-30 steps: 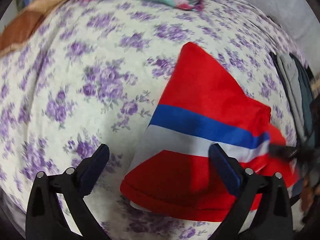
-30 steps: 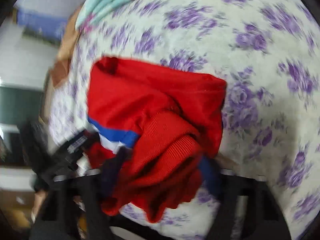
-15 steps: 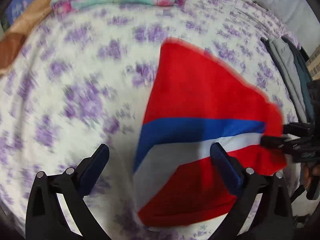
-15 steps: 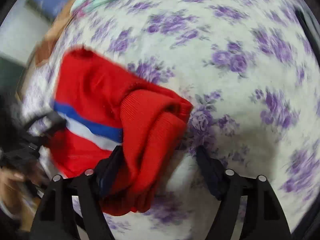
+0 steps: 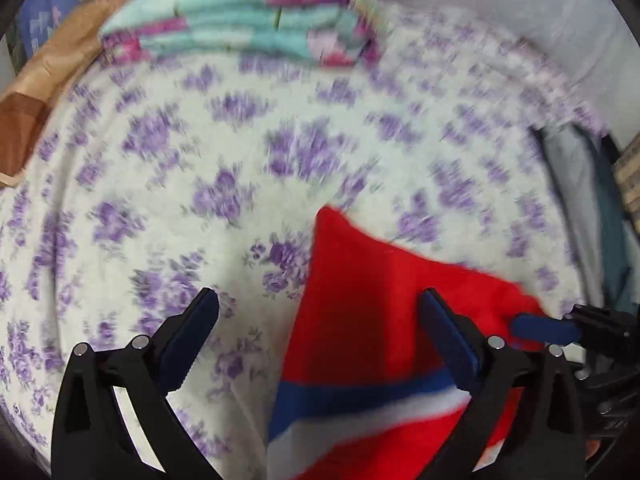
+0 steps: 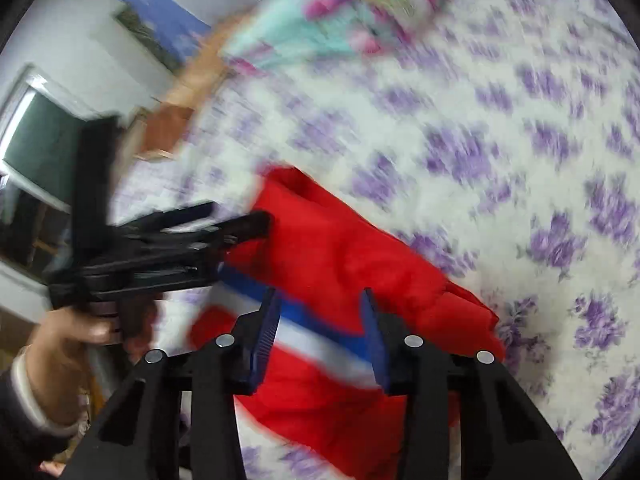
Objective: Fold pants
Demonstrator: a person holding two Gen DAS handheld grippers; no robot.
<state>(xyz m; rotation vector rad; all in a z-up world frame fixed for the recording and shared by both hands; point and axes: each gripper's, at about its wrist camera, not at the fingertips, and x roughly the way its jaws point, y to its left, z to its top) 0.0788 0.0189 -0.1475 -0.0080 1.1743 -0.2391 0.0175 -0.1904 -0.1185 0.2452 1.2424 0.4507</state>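
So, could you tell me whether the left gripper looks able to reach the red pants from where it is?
Probably yes: the left gripper is open, the red pants lie partly between its fingers, and nothing blocks them.

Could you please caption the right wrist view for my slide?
Right gripper hovers, jaws apart, over folded red pants on a floral bedsheet.

Blk grippers (image 6: 320,320), blue pads, silver screws; dark sleeve (image 6: 16,432).

A bed under a white sheet with purple flowers (image 5: 224,200) carries everything. The folded red pants with a blue and white stripe (image 5: 360,320) lie on it; beyond them a folded teal and pink blanket (image 5: 240,28); right of them, dark folded clothes (image 5: 592,208).
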